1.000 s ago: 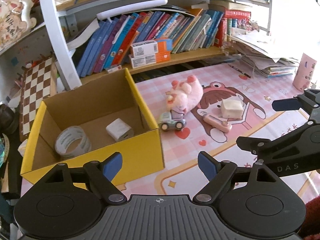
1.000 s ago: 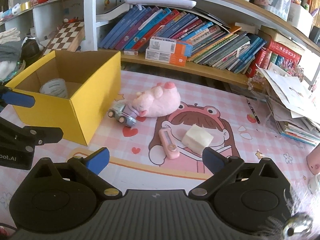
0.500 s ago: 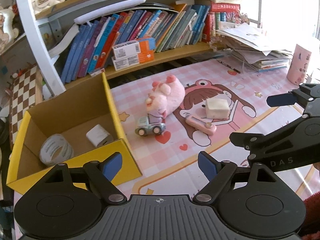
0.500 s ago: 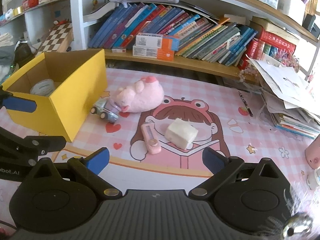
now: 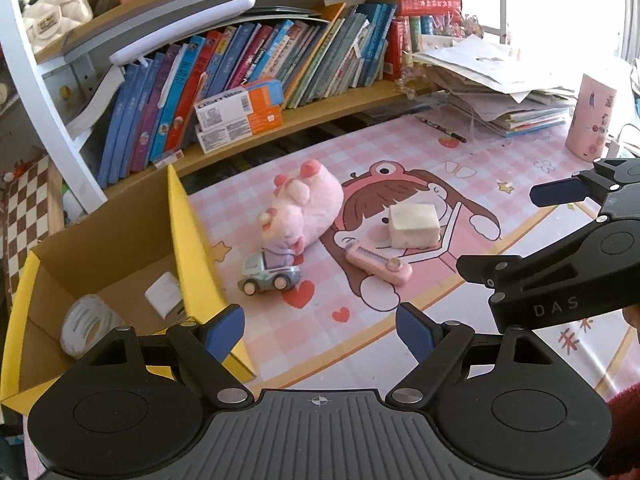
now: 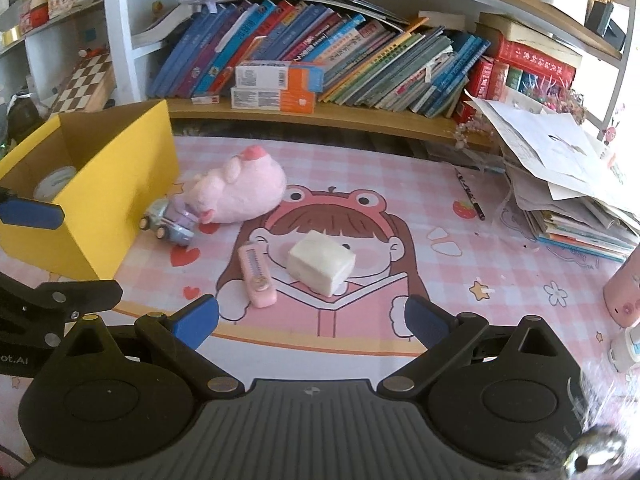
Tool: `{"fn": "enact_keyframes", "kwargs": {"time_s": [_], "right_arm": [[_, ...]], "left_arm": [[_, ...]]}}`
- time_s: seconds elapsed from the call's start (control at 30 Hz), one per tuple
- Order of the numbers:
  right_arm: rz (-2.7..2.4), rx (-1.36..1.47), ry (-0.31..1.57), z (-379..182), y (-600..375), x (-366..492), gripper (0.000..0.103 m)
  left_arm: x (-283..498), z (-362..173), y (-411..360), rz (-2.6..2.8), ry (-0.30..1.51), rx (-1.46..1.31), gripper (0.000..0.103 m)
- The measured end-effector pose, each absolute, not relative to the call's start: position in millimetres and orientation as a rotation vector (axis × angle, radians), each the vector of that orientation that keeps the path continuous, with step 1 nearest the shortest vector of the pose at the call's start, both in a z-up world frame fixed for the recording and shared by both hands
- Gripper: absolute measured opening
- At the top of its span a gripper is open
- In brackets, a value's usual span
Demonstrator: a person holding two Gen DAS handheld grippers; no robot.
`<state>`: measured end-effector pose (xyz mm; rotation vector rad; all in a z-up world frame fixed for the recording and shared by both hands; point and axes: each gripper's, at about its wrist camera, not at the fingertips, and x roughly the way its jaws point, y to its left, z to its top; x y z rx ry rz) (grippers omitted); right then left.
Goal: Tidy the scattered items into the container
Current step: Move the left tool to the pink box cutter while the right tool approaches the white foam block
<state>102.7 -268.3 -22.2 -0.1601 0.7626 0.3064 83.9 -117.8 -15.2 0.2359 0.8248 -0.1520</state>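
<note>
A yellow cardboard box [image 5: 188, 232] [image 6: 104, 184] stands at the left of the pink mat; inside lie a tape roll [image 5: 86, 326] and a white charger [image 5: 164, 294]. On the mat lie a pink plush pig [image 5: 304, 204] [image 6: 236, 190], a small toy car [image 5: 268, 274] [image 6: 168, 224], a pink utility knife [image 5: 378, 266] [image 6: 258, 280] and a white block [image 5: 414, 220] [image 6: 322, 266]. My left gripper [image 5: 320, 330] is open and empty, near the box's front corner. My right gripper [image 6: 312, 318] is open and empty, just in front of the knife and block.
A low shelf of books [image 6: 320, 60] and two orange-white cartons [image 5: 240, 114] run along the back. Stacked papers [image 6: 568, 184] and a pink cup [image 5: 592, 120] sit at the right. A pen [image 6: 468, 194] lies on the mat. A chessboard [image 6: 84, 84] leans at the left.
Both grippers have swung right, away from the box and toward the knife and block. The box has slid left in both views. Both jaws stay open.
</note>
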Motion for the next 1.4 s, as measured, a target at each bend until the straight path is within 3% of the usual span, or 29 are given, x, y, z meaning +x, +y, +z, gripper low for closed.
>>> {"fn": "enact_keyframes", "kwargs": {"time_s": [1.1,1.4], "right_arm": [[0.366,-0.211,0.824,-63,-290,171,0.098],[0.394,-0.222,0.827,-67,-291,197,0.090]], "left_arm": [[145,-65,-155,-0.249,0.919,0.226,0.085],[160,-84,-165,-0.267,0.920,0.219,0.084]]}}
